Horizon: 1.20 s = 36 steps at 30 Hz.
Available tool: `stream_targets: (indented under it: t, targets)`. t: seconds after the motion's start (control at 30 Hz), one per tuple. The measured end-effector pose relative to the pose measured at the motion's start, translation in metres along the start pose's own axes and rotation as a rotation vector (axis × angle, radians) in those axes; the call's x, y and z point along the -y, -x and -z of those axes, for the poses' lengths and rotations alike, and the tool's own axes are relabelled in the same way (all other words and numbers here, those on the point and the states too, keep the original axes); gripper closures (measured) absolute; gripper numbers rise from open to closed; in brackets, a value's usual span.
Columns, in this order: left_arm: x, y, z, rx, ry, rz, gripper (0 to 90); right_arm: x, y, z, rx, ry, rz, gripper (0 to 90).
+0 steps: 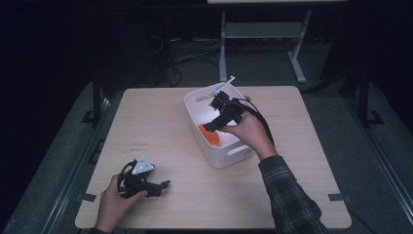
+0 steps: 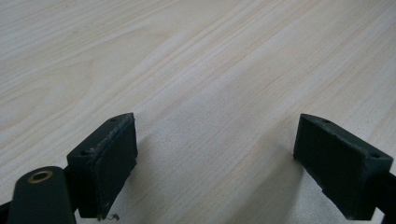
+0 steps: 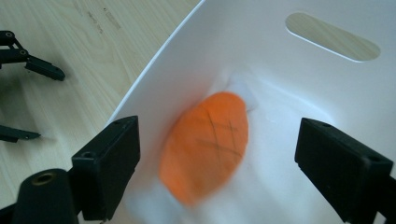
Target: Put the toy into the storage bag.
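Lab: dark room, floor cables (image 1: pixel 192 56), wooden table (image 1: pixel 160 122).

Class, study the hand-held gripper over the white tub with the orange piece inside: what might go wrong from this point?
1. The right gripper hangs open inside the white tub, above the orange piece; lifting out carelessly might catch the tub's wall and shift it.
2. The tub sits near the table's far edge; a push could slide it further.
3. The right gripper's cable drapes over the rim and may snag.
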<state>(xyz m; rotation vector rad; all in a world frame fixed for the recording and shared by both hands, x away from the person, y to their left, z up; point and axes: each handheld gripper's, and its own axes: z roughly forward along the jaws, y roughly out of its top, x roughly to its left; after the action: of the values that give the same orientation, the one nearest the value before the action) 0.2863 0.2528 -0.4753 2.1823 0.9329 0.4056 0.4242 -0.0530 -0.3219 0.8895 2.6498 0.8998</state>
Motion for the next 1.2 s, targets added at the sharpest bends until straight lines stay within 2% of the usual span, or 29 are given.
stream_targets:
  t: [0.5, 0.67, 0.93, 1.2]
  targets:
    - [0.0, 0.0, 0.0, 0.0, 0.0, -0.001, 12.6, 0.018, 0.012, 0.027, 0.019, 0.064, -0.024, 8.2]
    - [0.0, 0.0, 0.0, 0.001, 0.003, 0.001, 12.6, 0.025, 0.016, 0.035, 0.027, 0.08, -0.034, 2.5]
    - [0.0, 0.0, 0.0, 0.001, 0.001, 0.0, 12.6, 0.041, 0.021, 0.049, 0.053, 0.107, -0.041, 2.4]
    - [0.0, 0.0, 0.0, 0.001, 0.002, 0.0, 12.6, 0.057, 0.026, 0.064, 0.056, 0.137, -0.048, 2.4]
